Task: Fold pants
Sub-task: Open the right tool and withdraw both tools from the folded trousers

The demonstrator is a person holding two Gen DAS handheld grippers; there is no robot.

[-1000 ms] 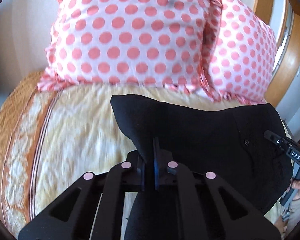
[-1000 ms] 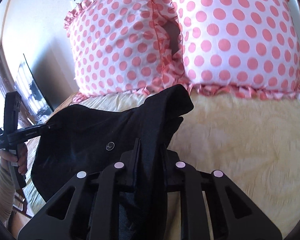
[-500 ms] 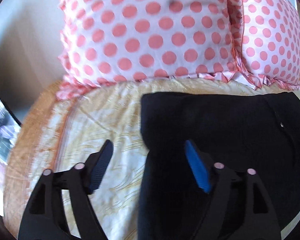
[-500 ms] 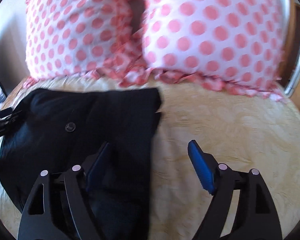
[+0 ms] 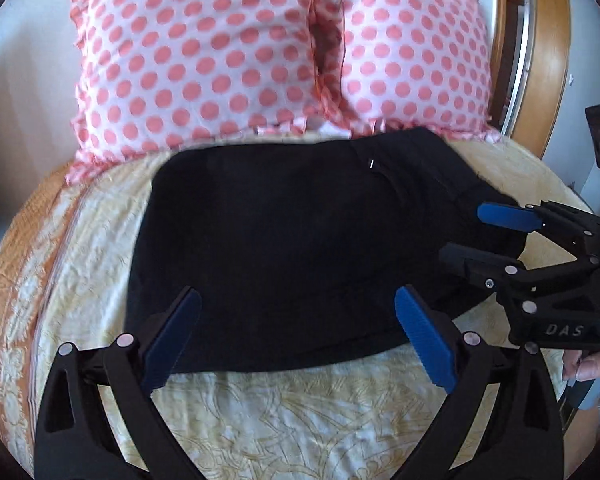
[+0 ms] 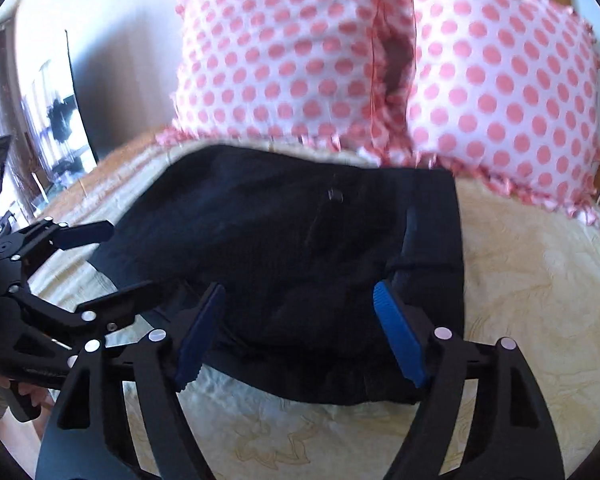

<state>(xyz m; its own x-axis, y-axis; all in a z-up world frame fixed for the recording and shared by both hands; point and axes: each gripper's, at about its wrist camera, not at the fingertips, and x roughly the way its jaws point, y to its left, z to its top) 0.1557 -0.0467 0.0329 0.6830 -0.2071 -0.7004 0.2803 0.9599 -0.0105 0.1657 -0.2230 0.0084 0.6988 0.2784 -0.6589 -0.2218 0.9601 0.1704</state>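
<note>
The black pants (image 5: pixel 292 248) lie folded in a flat bundle on the yellow bedspread (image 5: pixel 300 420), just below the pillows. They also show in the right wrist view (image 6: pixel 300 256). My left gripper (image 5: pixel 296 332) is open and empty, its blue pads over the near edge of the pants. My right gripper (image 6: pixel 300 332) is open and empty, over the near edge at the other side. The right gripper shows at the right of the left wrist view (image 5: pixel 484 236). The left gripper shows at the left of the right wrist view (image 6: pixel 108 260).
Two pink polka-dot pillows (image 5: pixel 204 56) (image 5: pixel 416 56) lean at the head of the bed. A wooden door frame (image 5: pixel 548 40) stands at the right. A dark screen (image 6: pixel 80 96) stands off the bed's left side. The bedspread has an orange border (image 5: pixel 8 280).
One second ago both grippers were shut on the pants and held them up. They let go, opened, and drew back. The pants now lie flat on the bed.
</note>
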